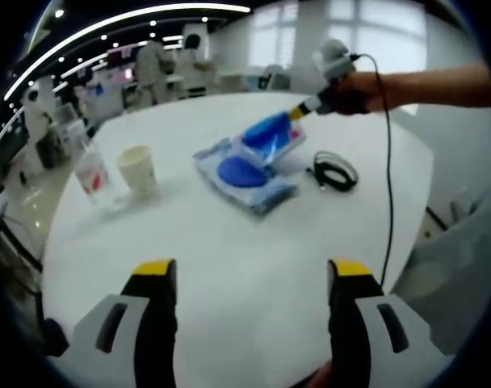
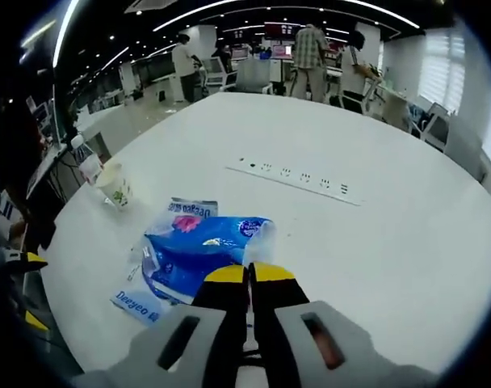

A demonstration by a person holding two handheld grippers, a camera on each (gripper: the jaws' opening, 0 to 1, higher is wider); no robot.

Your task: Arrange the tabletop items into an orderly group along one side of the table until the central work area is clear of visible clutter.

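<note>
i'm working over the big round white table (image 1: 229, 242), with a strip of power sockets (image 2: 298, 175) set into its middle. my left claw (image 1: 252, 275) is hovering spread wide above bare tabletop, gripping nothing. my right claw (image 2: 249, 275) is pressed together on the edge of a blue plastic pack (image 2: 201, 250), which is lifting off a second flat blue pack (image 1: 244, 179) lying on the table. a paper cup (image 1: 138, 168) is standing near the far edge, with a clear plastic bottle (image 1: 93, 171) just beside it. a coiled black cable (image 1: 334, 170) is lying beside the packs.
</note>
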